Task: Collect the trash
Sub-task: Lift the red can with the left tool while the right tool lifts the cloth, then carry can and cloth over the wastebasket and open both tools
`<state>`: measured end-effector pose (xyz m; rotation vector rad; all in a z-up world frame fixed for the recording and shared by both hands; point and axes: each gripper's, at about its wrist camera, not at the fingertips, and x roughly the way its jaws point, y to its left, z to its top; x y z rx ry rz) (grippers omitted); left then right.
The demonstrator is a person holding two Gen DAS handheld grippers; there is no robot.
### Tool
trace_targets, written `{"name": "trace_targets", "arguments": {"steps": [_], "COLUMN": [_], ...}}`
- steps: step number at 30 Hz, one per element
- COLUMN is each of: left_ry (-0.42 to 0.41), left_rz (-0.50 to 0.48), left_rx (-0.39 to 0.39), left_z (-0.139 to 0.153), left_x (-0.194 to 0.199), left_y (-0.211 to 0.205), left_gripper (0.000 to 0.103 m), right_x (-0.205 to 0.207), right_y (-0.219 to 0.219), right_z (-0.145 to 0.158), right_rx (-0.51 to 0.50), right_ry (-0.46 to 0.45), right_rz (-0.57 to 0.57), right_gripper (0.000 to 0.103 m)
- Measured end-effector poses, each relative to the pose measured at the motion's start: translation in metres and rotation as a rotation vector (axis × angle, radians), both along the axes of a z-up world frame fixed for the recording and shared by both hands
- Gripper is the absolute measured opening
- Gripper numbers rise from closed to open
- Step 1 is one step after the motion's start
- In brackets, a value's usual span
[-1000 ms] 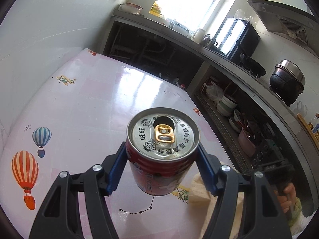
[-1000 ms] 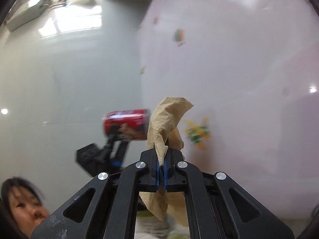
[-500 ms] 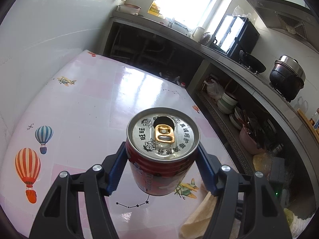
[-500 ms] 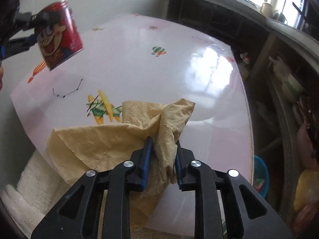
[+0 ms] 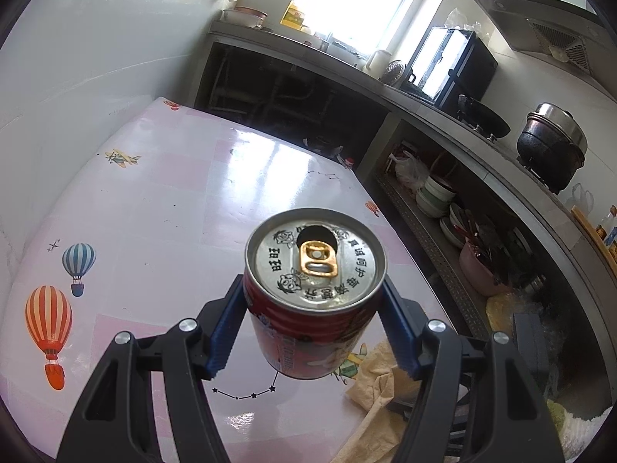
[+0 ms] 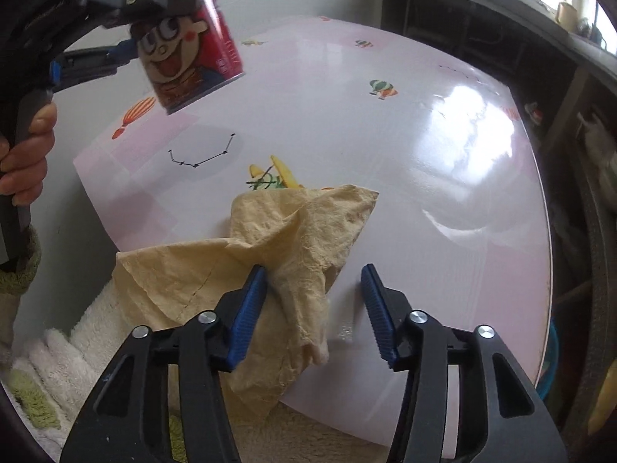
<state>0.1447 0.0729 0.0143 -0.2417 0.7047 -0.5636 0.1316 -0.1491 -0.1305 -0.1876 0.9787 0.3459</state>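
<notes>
Crumpled yellow-brown paper napkin (image 6: pixel 297 239) draped over the near edge of the tabletop (image 6: pixel 424 146), partly overhanging. Right gripper (image 6: pixel 314 308) jaws opening, napkin against the left pad only. Left gripper (image 5: pixel 314 328) clamped on a red cartoon-faced can (image 5: pixel 314 301), opened, held upright above the near left corner.

Red can (image 5: pixel 314 301) in left gripper (image 5: pixel 314 332)
</notes>
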Motion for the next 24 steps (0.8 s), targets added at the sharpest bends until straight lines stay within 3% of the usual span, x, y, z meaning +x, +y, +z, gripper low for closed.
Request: {"name": "trace_targets", "arguments": {"steps": [5,9,15,20,24], "left_ry": [-0.012,-0.015,-0.032,-0.027,0.003], "left_rz": [-0.032,-0.066,-0.166,-0.295,-0.411], "left_rx": [0.002,0.009,0.016,0.026,0.024], "left_z": [0.007,0.013,0.027,0.033,0.036], "left_x": [0.004,0.005,0.002,-0.002,-0.002], "left_y": [-0.01,-0.028,-0.083,-0.152,-0.218], "left_gripper": [0.065,0.065,0.065,0.065,0.065], "right_x": [-0.012,-0.021,-0.045,-0.073,-0.103], "right_y": [-0.001,-0.026,-0.109,-0.193,-0.27], "right_z": [0.005,0.018,0.041,0.05,0.059], "right_rx": [0.063,0.161,0.29,0.324,0.261], "right_ry": [0.001,-0.019,-0.085,-0.151,-0.227], "right_rz": [-0.017,-0.097,-0.322,-0.562,-0.801], "right_gripper": [0.006,0.003,0.003,0.003,0.003]}}
